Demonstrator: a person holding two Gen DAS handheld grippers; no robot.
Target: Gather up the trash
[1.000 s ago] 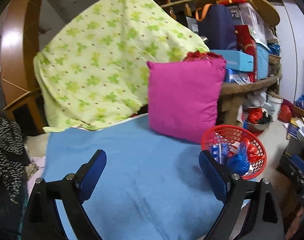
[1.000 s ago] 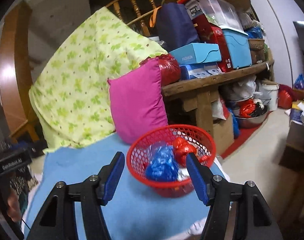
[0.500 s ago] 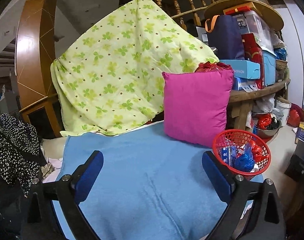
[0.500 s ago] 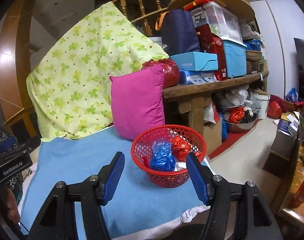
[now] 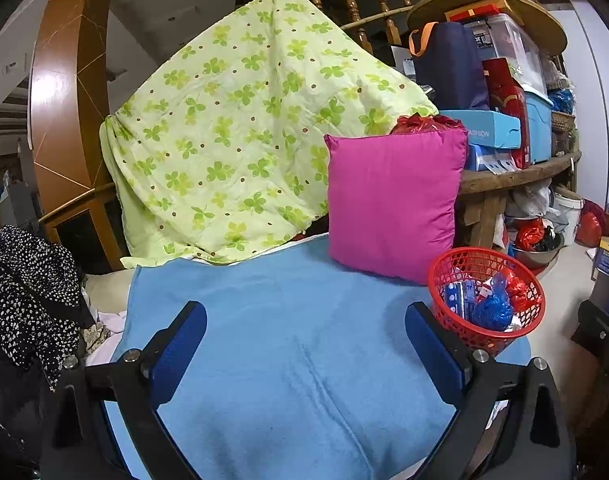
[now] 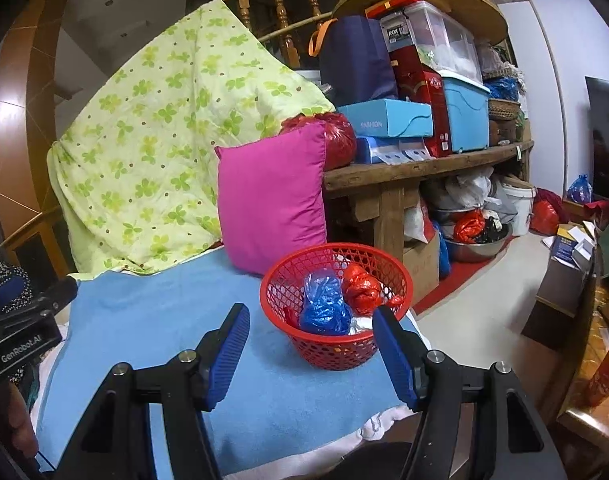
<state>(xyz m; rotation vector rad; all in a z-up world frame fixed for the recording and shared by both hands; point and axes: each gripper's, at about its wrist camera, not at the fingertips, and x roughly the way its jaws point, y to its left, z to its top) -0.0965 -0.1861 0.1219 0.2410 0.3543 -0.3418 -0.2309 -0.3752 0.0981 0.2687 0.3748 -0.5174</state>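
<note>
A red mesh basket (image 5: 484,254) (image 6: 332,250) stands on a blue blanket (image 5: 284,340) (image 6: 144,312) near its right edge. It holds a crumpled blue wrapper (image 6: 324,304) (image 5: 492,312), a crumpled red one (image 6: 360,288) (image 5: 518,288) and a blue-and-white packet (image 5: 456,296). My left gripper (image 5: 303,312) hovers over the bare blanket, left of the basket, jaws wide open and empty. My right gripper (image 6: 310,314) is just short of the basket, open, with nothing between its pads.
A pink cushion (image 5: 392,208) (image 6: 272,200) leans behind the basket against a green flowered quilt (image 5: 232,144). To the right, a wooden table (image 6: 416,168) carries stacked boxes and bags. Floor clutter lies further right. Dark spotted clothing (image 5: 28,288) hangs at the left.
Both views have drawn back from the basket and cushion, which look smaller and farther off. The left jaws stand a little wider. The right jaws are unchanged.
</note>
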